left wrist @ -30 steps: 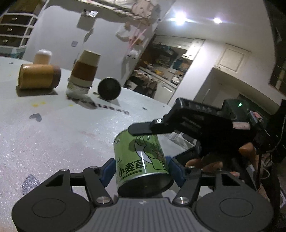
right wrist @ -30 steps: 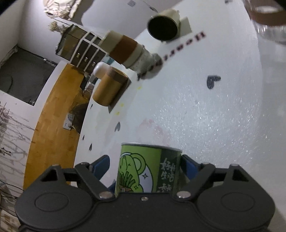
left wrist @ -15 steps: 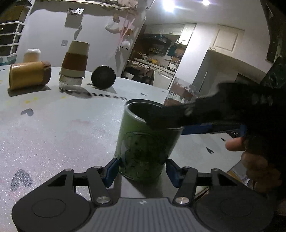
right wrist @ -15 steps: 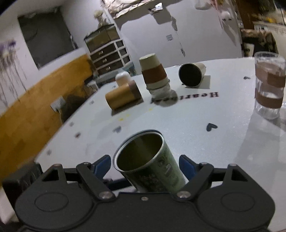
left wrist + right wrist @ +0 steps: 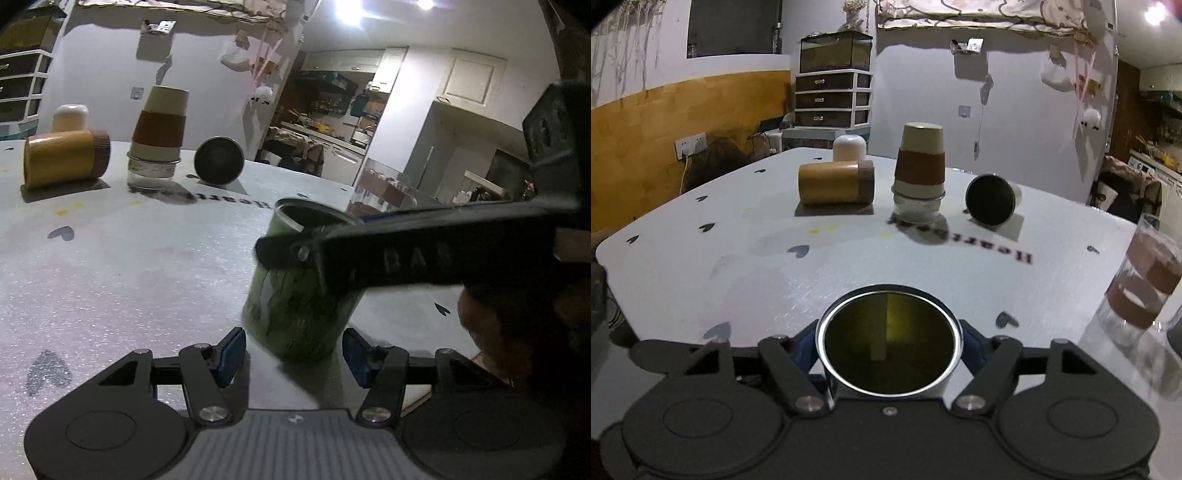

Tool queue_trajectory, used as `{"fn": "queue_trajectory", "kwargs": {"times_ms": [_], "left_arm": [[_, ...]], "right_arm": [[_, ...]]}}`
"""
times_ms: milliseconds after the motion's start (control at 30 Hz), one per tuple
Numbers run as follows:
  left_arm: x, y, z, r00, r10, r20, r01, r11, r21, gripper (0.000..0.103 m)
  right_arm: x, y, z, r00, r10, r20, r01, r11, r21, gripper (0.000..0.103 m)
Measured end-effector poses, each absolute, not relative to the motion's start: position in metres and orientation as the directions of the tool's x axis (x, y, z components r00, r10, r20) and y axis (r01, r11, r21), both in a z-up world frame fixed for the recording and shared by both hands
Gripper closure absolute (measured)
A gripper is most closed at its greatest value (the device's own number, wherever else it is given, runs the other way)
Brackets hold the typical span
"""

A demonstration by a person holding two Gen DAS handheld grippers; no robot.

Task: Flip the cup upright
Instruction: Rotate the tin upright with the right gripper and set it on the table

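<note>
A green printed metal cup (image 5: pixel 299 295) stands with its mouth up, slightly tilted, on the white table (image 5: pixel 129 266). My right gripper (image 5: pixel 888 345) is shut on the cup (image 5: pixel 888 350), whose open mouth faces the right wrist camera. One of its fingers (image 5: pixel 369 254) crosses the cup in the left wrist view. My left gripper (image 5: pixel 293 350) is open, its blue pads on either side of the cup's base, apart from it.
At the back are a yellow-brown cup on its side (image 5: pixel 834 182), an upturned paper cup on a glass (image 5: pixel 919 173), a dark-mouthed cup on its side (image 5: pixel 991 199) and a white lidded object (image 5: pixel 849 147). A glass with a brown band (image 5: pixel 1145 284) stands right.
The right gripper has turned the cup from bottom-up to mouth-up. The left gripper, which had been closed around the cup, has opened and its pads stand clear.
</note>
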State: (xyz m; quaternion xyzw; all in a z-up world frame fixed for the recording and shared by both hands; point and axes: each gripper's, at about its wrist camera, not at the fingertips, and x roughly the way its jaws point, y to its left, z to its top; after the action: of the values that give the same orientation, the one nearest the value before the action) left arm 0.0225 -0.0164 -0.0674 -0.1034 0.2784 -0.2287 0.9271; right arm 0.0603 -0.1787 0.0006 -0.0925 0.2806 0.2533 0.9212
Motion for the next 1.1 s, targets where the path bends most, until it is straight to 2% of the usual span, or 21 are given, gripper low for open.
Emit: {"fn": "queue_trajectory", "kwargs": {"times_ms": [133,367,600,900,1033,1100], "left_arm": [[0.023,-0.011,-0.067,0.751,-0.470,-0.464,0.343,0.878,-0.334,0.043],[0.023,-0.008,-0.067,0.762,-0.453,-0.463,0.323,0.885,-0.334,0.043],[0.024,-0.004,-0.066,0.771,-0.434,-0.466,0.305,0.894,-0.329,0.043],[0.023,-0.007,-0.064,0.777,-0.415,-0.474,0.295,0.905,-0.307,0.043],[0.025,-0.007,-0.061,0.790,-0.388,-0.475,0.281,0.917,-0.283,0.037],[0.026,-0.007,-0.058,0.800,-0.371,-0.471,0.273,0.925,-0.264,0.037]], "right_arm": [[0.085,-0.192,0.008,0.770,0.380,-0.513,-0.468,0.882,-0.049,0.028],[0.158,-0.219,0.022,0.864,0.224,-0.451,-0.280,0.958,-0.062,0.028],[0.209,-0.234,0.016,0.869,0.156,-0.469,-0.181,0.983,-0.010,0.028],[0.229,-0.235,-0.011,0.872,0.055,-0.486,-0.102,0.992,-0.069,0.027],[0.217,-0.239,-0.008,0.882,0.063,-0.467,-0.104,0.993,-0.062,0.006],[0.202,-0.244,0.000,0.893,0.091,-0.441,-0.115,0.993,-0.027,0.006]]}}
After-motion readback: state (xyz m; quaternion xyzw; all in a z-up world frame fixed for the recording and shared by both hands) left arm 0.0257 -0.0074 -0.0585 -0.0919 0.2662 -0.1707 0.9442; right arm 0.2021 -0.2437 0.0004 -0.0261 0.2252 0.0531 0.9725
